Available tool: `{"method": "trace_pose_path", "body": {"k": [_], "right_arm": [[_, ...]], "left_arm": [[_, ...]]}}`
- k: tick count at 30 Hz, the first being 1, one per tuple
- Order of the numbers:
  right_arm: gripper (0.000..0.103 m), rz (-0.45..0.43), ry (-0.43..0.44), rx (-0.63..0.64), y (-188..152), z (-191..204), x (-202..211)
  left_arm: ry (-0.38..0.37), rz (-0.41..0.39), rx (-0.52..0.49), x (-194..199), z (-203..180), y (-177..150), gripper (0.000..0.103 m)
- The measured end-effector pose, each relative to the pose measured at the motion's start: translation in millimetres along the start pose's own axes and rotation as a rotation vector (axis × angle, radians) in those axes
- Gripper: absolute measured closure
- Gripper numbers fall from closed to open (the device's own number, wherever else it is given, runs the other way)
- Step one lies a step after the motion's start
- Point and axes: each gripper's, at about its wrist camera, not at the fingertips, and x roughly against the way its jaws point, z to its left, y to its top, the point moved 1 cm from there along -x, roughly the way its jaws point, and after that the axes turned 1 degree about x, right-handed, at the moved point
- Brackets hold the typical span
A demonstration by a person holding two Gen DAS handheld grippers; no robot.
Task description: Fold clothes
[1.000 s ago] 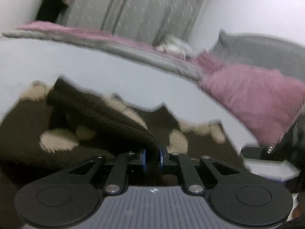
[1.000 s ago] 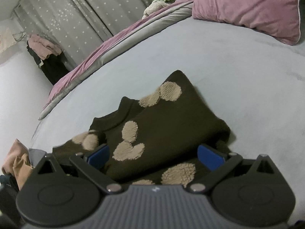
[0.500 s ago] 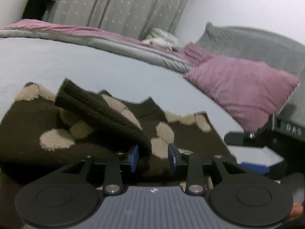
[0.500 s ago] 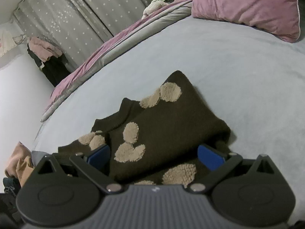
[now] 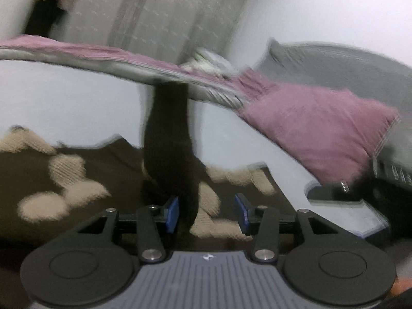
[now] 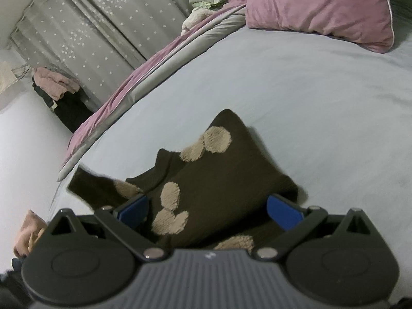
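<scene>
On grey bedsheet: brown sweater, pink pillow, starred curtains behind.

Motion blur is smearing the dark sleeve at centre frame in the left wrist view, hiding whether it is touching either pad. The gripper body is covering the sweater's near edge at bottom frame.

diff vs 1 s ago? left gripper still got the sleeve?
No. The left gripper was shut on the dark sleeve a second ago; its jaws have since opened wide and the sleeve is released, now blurred and standing up between them. In the right wrist view the sleeve end has moved out to the left of the sweater. The right gripper stays open over the sweater; the pink pillow is unchanged.
</scene>
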Motion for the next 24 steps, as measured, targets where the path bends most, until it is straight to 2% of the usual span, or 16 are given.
{"method": "trace_pose_path", "body": {"k": [7, 10, 13, 17, 21, 24], "right_arm": [[0.002, 0.022, 0.039, -0.062, 3.6, -10.5, -8.7], [0.018, 0.044, 0.083, -0.106, 3.5, -14.5, -16.3], [0.028, 0.065, 0.145, -0.17, 0.0, -18.5, -26.6], [0.034, 0.087, 0.205, -0.228, -5.2, -18.3, -41.9], [0.036, 0.087, 0.218, -0.231, -9.7, -10.9, -59.9], [0.045, 0.078, 0.213, -0.229, -15.4, -6.7, -74.5]], "left_arm": [[-0.004, 0.061, -0.071, 15.8, -3.8, 1.2, 0.059], [0.039, 0.03, -0.027, 34.5, 7.1, 15.7, 0.059], [0.084, -0.006, 0.027, 53.3, 30.4, 25.6, 0.06], [0.151, -0.045, 0.084, 73.4, 65.4, 32.6, 0.06], [0.221, -0.097, 0.112, 91.3, 97.3, 34.4, 0.065], [0.25, -0.129, 0.113, 96.7, 116.1, 32.7, 0.069]]}}
